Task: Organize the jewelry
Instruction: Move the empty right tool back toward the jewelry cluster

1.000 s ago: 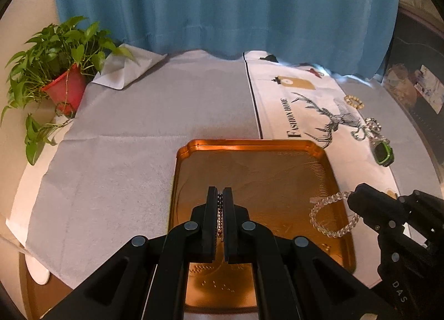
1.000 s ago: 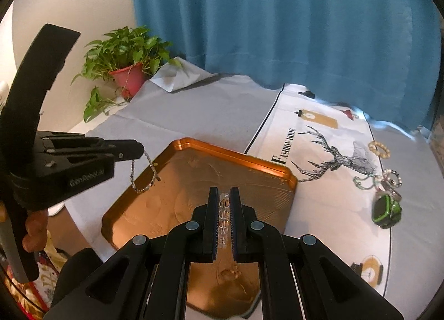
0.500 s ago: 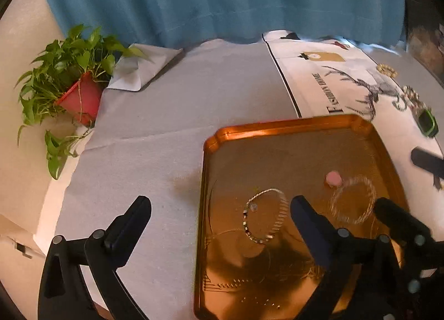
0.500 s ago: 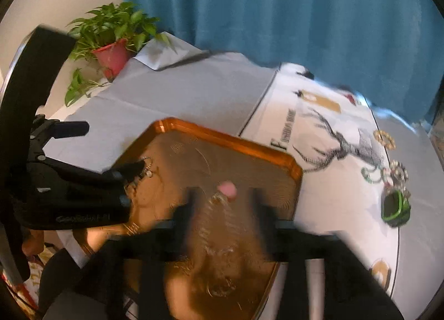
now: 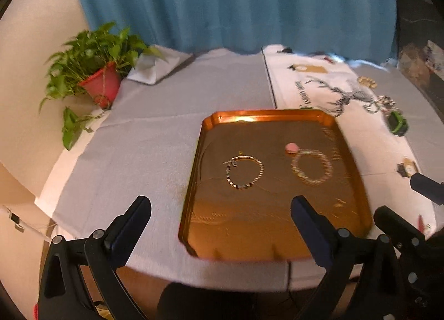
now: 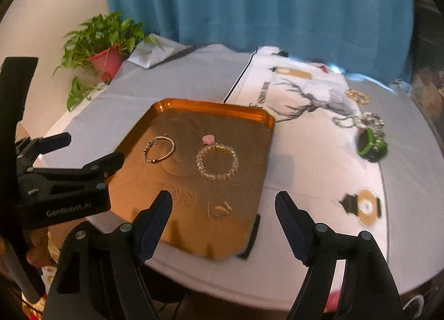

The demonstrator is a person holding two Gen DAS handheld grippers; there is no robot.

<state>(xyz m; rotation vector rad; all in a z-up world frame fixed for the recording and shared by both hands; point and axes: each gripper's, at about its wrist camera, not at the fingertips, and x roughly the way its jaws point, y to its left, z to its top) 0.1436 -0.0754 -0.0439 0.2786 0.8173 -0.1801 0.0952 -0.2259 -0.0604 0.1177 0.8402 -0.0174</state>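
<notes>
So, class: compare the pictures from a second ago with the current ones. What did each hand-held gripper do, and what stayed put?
Both let go. The left hand-held gripper, shut on the thin beaded bracelet a second ago, is now open; the bracelet lies flat on the copper tray. The right hand-held gripper likewise released the clear bead bracelet beside it. The tray, potted plant and the jewelry on the deer cloth stayed as they were.

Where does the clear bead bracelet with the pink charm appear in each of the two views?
Left wrist view: clear bead bracelet lies right of centre, in the copper tray.
Right wrist view: bracelet lies near the centre, in the tray.
Shared landmark: potted plant, upper left.
</notes>
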